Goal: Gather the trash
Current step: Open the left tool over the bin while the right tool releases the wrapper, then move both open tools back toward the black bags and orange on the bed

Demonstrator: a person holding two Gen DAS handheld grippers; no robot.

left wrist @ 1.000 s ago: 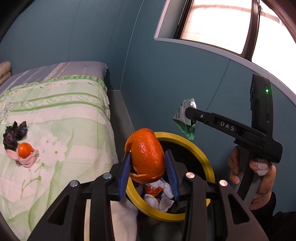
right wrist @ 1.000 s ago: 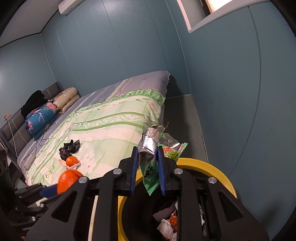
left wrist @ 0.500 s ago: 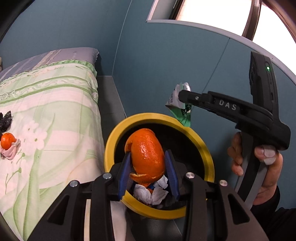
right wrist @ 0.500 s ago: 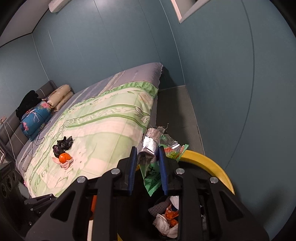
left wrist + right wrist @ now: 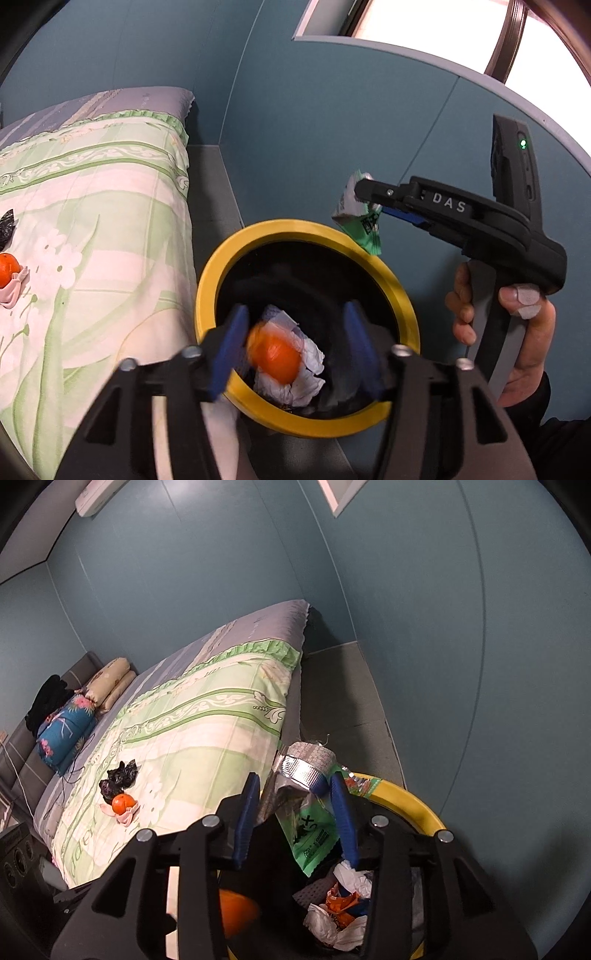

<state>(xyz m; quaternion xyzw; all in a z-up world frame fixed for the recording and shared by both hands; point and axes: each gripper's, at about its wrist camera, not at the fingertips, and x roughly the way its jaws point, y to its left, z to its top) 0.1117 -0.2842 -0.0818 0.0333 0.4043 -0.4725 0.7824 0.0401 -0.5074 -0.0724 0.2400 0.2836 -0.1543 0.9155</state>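
A black bin with a yellow rim (image 5: pixel 306 229) stands on the floor beside the bed. My left gripper (image 5: pixel 295 343) hangs over it, its jaws opening. A blurred piece of orange peel (image 5: pixel 273 356) is falling free between them onto crumpled tissues (image 5: pixel 306 373). My right gripper (image 5: pixel 295 816) is above the bin's far rim (image 5: pixel 413 801), its jaws also opening. The silver and green wrapper (image 5: pixel 306 827) is loose between the blue pads (image 5: pixel 245 819). The left wrist view shows that wrapper (image 5: pixel 356 218) hanging from the right gripper's tip (image 5: pixel 364 188). The peel (image 5: pixel 236 912) shows low in the right wrist view.
The bed with a green floral quilt (image 5: pixel 207 731) lies left of the bin. On it are a tangerine on pink tissue (image 5: pixel 122 804) and a crumpled black bag (image 5: pixel 118 779). Pillows (image 5: pixel 110 683) sit at its head. A narrow floor strip (image 5: pixel 343 701) runs along the blue wall. A hand (image 5: pixel 517 332) holds the right gripper.
My left jaws have parted and the orange peel has dropped out of them toward the bin. My right jaws have widened around the wrapper. Both grippers have sunk closer to the bin.
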